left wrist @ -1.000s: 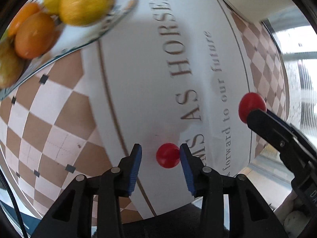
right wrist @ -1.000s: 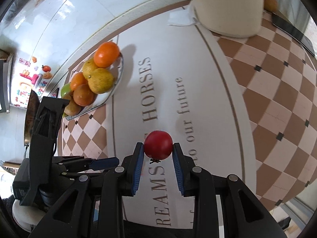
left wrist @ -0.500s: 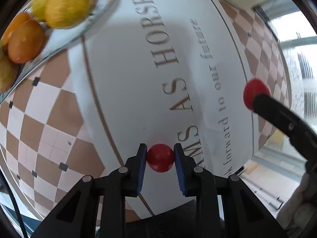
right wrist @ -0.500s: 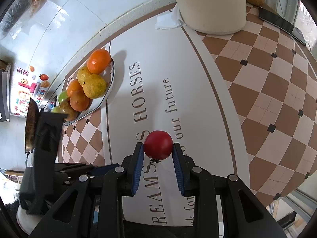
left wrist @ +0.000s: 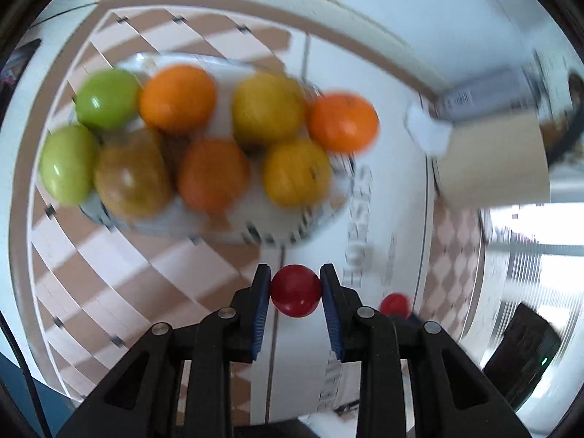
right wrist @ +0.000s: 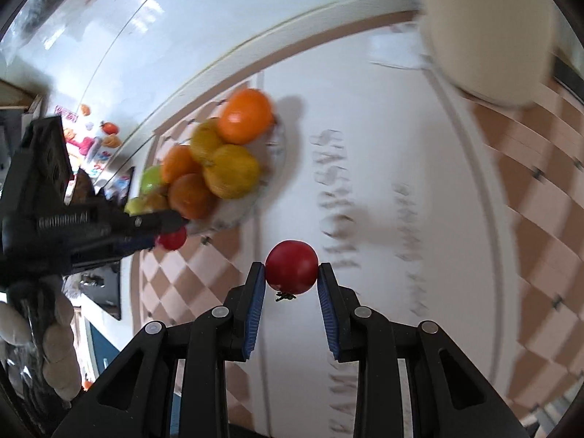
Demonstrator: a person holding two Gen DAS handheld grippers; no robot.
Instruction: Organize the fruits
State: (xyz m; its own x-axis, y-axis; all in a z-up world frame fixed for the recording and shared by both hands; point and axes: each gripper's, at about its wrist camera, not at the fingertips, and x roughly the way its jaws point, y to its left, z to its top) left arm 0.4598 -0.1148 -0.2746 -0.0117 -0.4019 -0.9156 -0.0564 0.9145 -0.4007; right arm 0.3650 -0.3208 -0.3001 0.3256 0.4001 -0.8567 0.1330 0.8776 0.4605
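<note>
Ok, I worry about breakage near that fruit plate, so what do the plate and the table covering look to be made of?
The plate looks like clear glass or clear plastic: the checked pattern shows through its patterned rim, but blur leaves it open. The table covering looks like a smooth, slightly glossy printed sheet, perhaps vinyl: flat brown-and-white checks, printed lettering, soft reflections.

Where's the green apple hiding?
In the left wrist view, two green apples sit at the left end of the fruit plate, beside an orange and a brownish fruit.
</note>
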